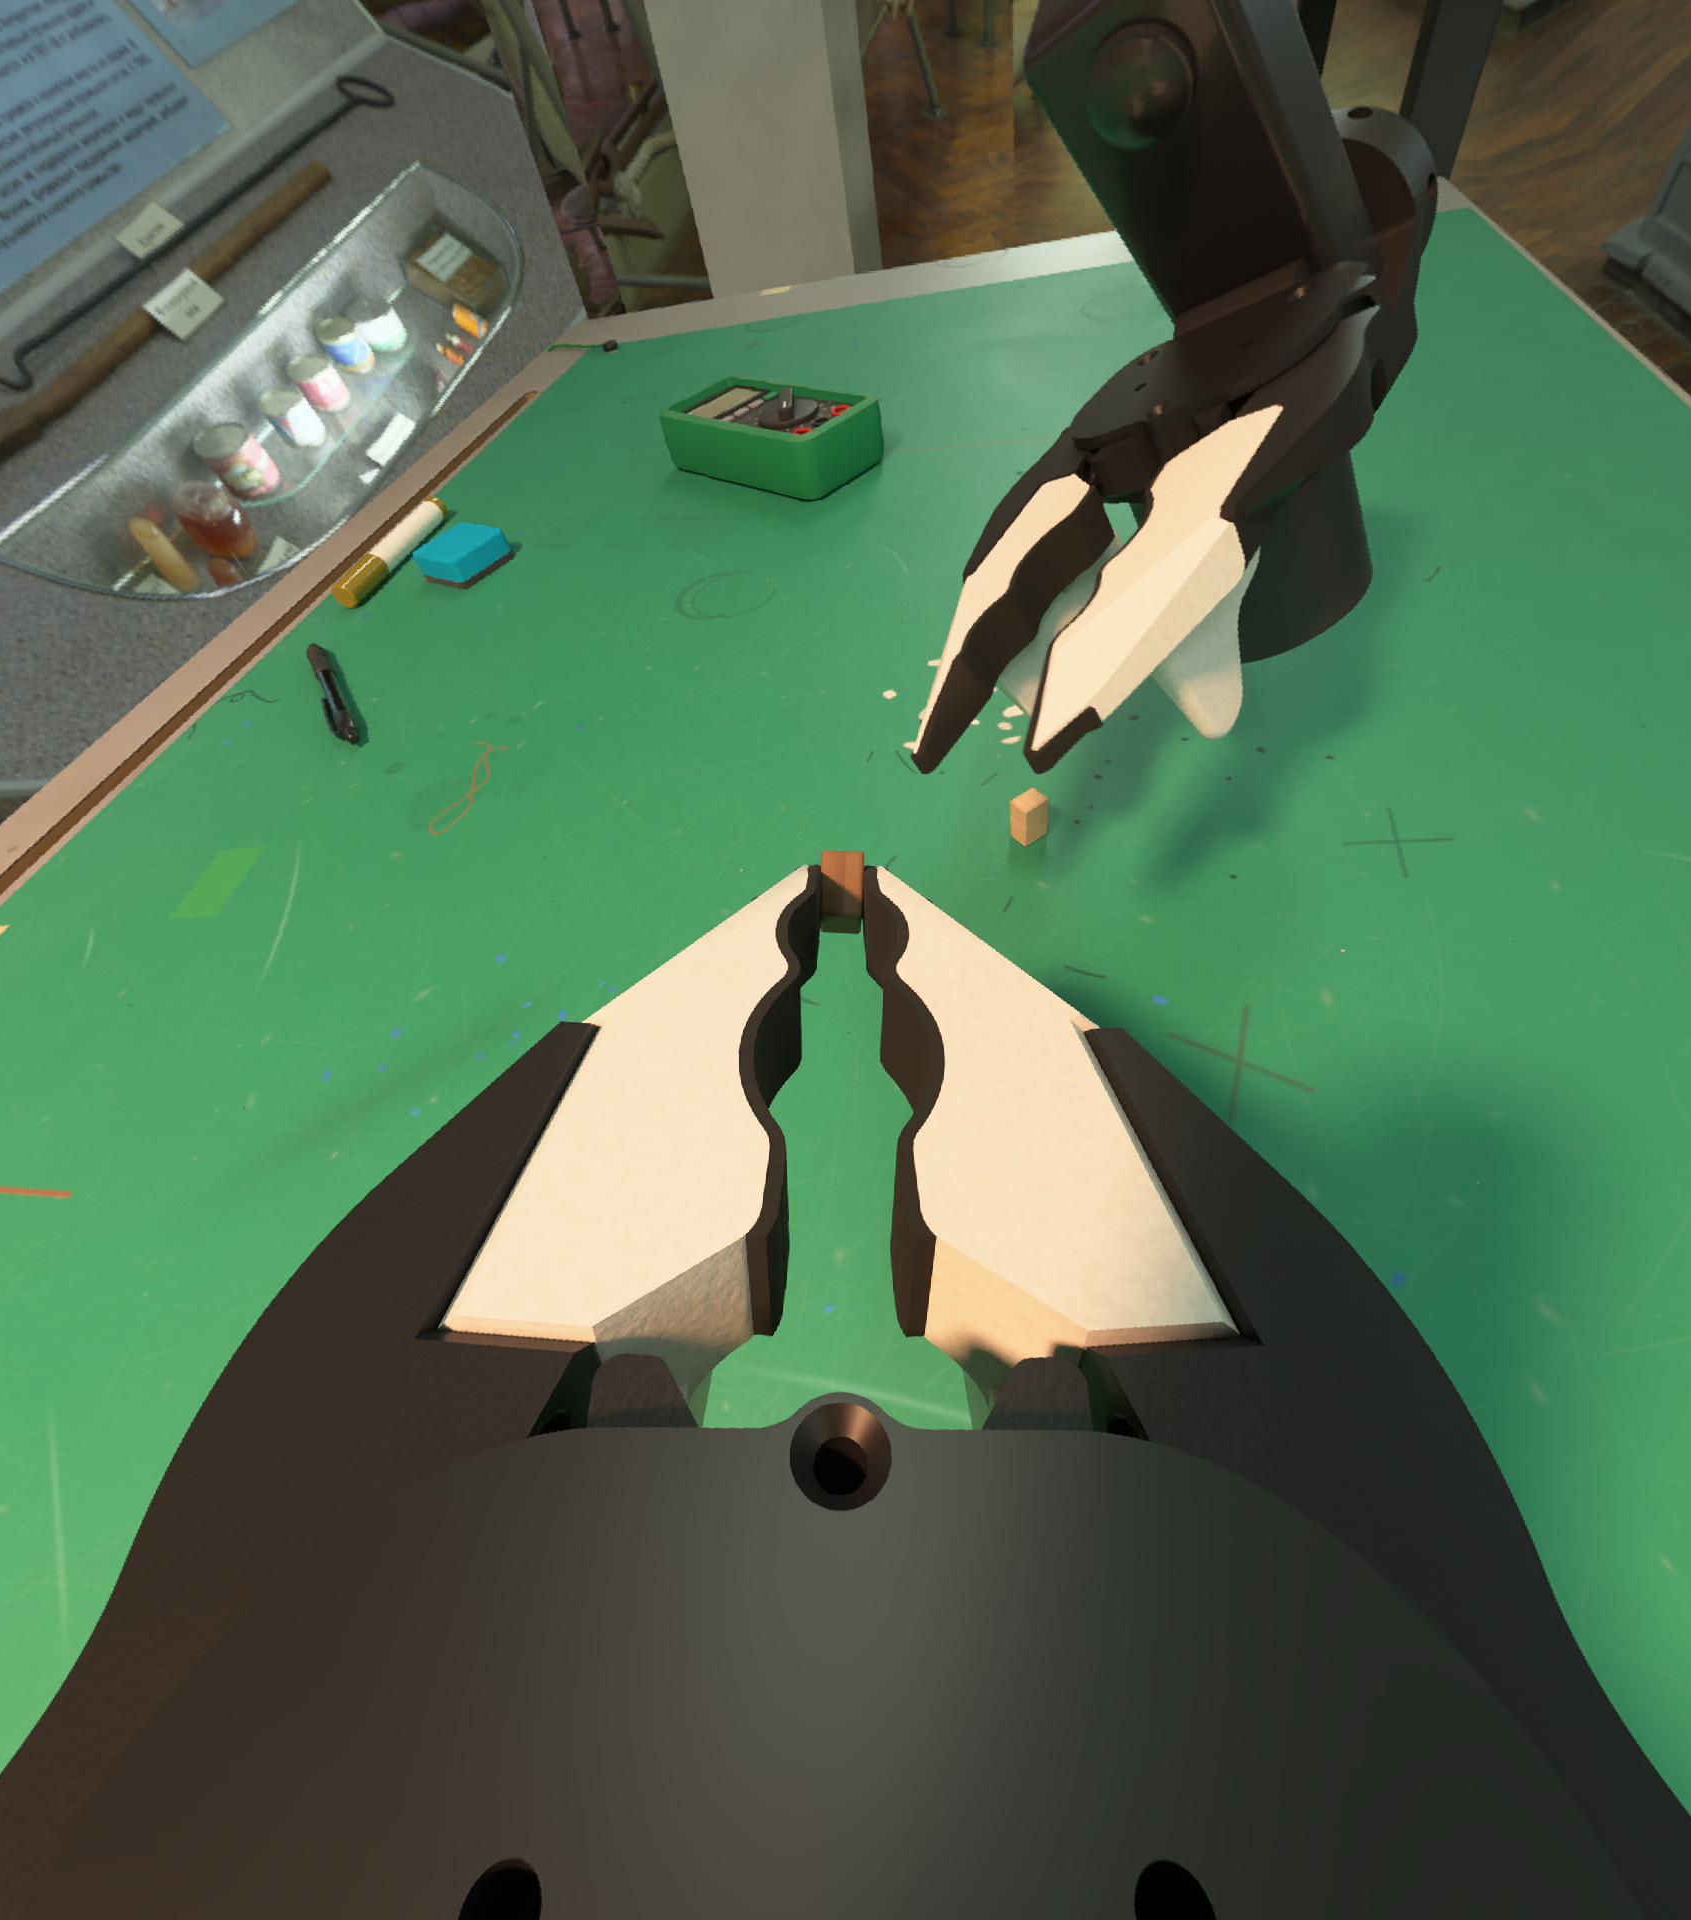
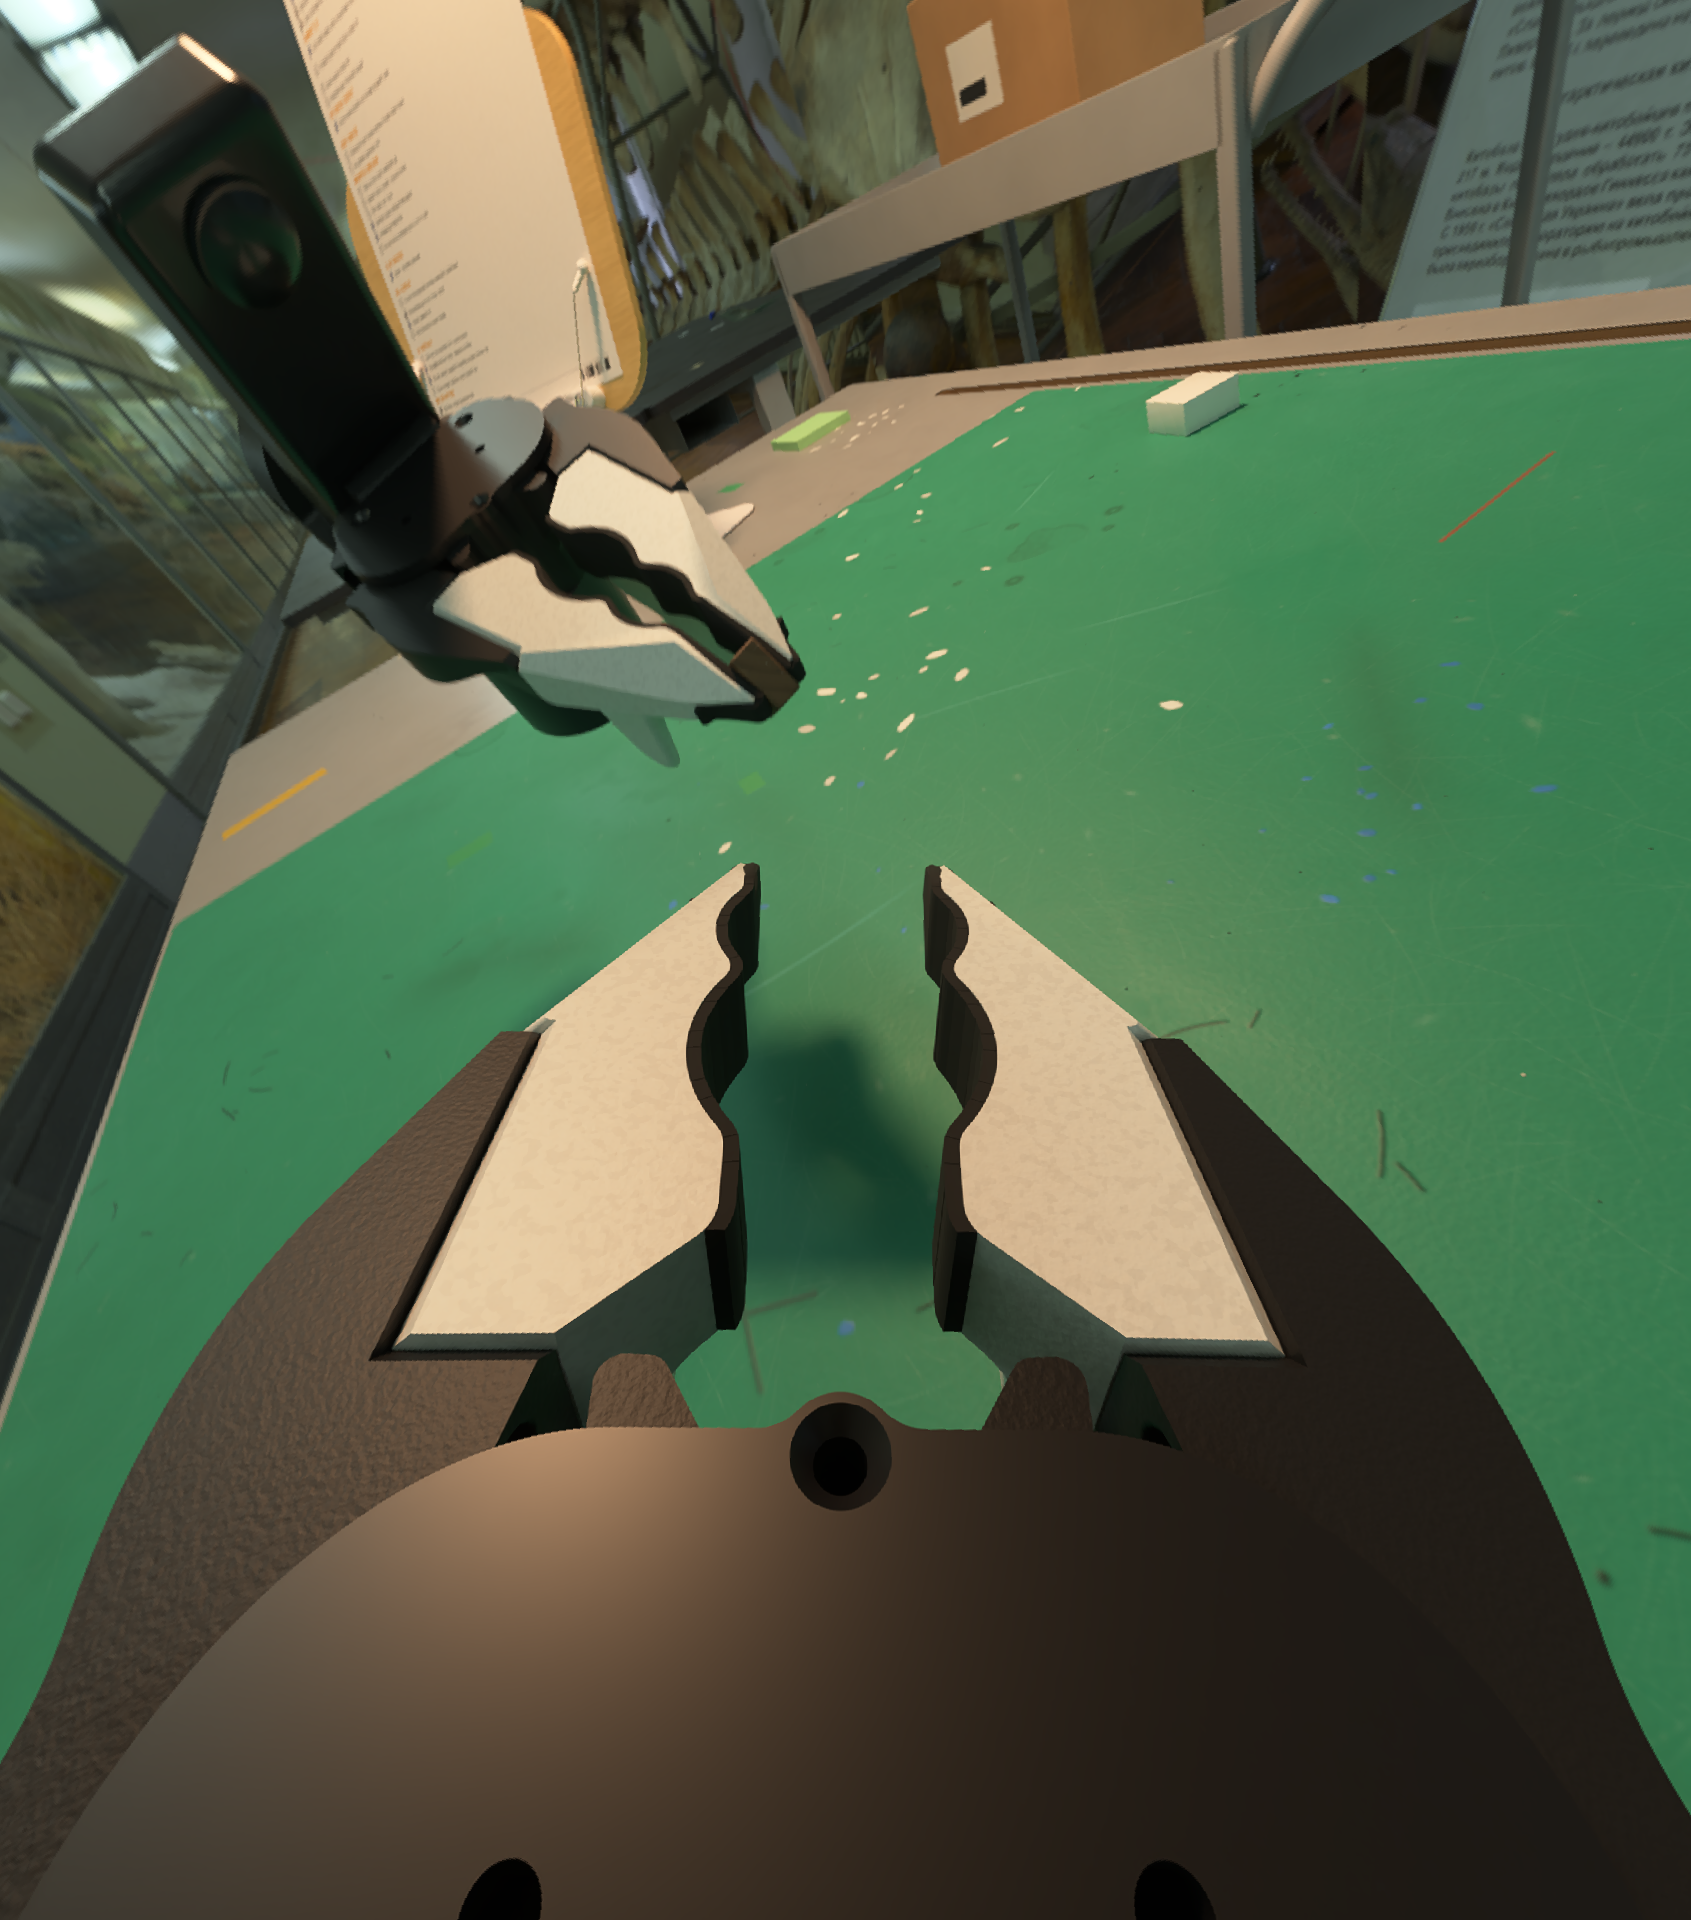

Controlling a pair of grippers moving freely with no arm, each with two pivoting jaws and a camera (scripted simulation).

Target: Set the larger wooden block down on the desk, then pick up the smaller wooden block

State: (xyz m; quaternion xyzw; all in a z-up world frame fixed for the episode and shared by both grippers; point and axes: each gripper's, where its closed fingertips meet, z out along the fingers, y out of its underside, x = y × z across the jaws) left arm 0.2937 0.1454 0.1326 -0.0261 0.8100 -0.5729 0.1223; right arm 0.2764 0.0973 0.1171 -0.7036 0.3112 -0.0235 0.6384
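Pinching a brown wooden block (image 1: 842, 891) between its fingertips, the left gripper (image 1: 842, 883) sits narrow, jaws clamped on the block w/ the green desk (image 1: 405, 1039) underneath; can't tell if the block touches the desk. Right wrist view shows that same block (image 2: 766, 665) held at the tips, seemingly above the desk. A smaller, pale wooden block (image 1: 1028, 816) stands on the desk just right of and beyond the held one, near the right gripper (image 1: 981, 764), which points down at the desk. Right gripper (image 2: 841, 883) jaws stand apart, nothing between them. Farther back: green meter (image 1: 773, 436), blue eraser (image 1: 462, 553), marker (image 1: 391, 551), black pen (image 1: 334, 694).
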